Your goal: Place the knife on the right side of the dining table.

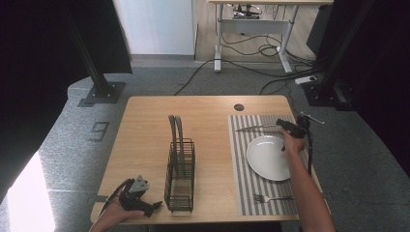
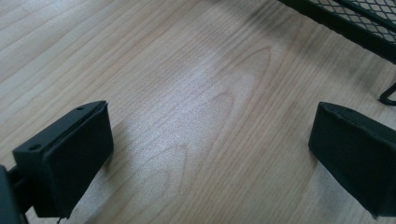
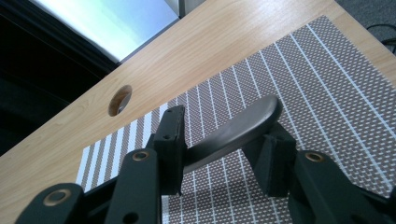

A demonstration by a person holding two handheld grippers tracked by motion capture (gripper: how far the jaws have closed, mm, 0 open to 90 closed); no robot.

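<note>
Wooden table [image 1: 145, 135] with striped placemat [image 1: 241, 159], white plate [image 1: 267, 157], fork [image 1: 273, 198], black wire rack [image 1: 180, 169]. Right gripper [image 3: 219, 154] slightly parted around knife [image 3: 238, 130] handle over placemat. Left gripper [image 2: 210, 154] wide open above bare wood.

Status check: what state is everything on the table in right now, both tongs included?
Left tongs: open, empty, over bare wood.
Right tongs: open, around the knife handle.
Grey metal knife: handle between the right tongs, blade along the placemat's far edge.
Round white plate: empty, on the placemat.
Silver metal fork: lying flat, untouched.
Black wire mesh basket: upright, handles raised.
Striped woven placemat: flat.
</note>
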